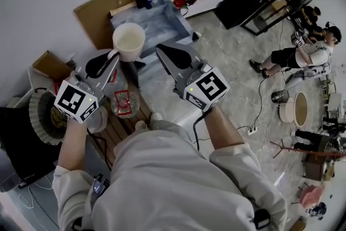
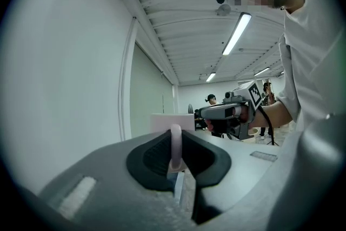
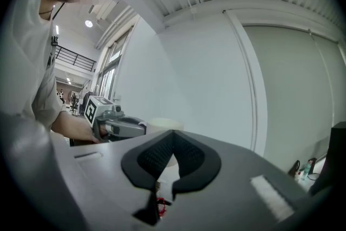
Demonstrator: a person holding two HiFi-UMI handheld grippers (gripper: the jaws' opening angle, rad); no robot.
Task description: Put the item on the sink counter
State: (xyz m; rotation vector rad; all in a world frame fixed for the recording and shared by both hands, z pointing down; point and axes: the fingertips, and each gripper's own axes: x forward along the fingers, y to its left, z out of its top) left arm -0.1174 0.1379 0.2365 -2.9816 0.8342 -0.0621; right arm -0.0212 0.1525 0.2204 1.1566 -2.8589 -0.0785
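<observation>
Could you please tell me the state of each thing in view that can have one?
Mug: upright, looks empty.
Left claw: shut on the mug's handle.
Right claw: shut, empty.
Dish: upright, something red inside.

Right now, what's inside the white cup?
Nothing visible in the white cup, only its pale inner wall. The left hand-held gripper grips its handle; its underside is hidden.

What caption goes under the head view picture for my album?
Left gripper holds a white cup by its handle; right gripper shut and empty beside it.
</observation>
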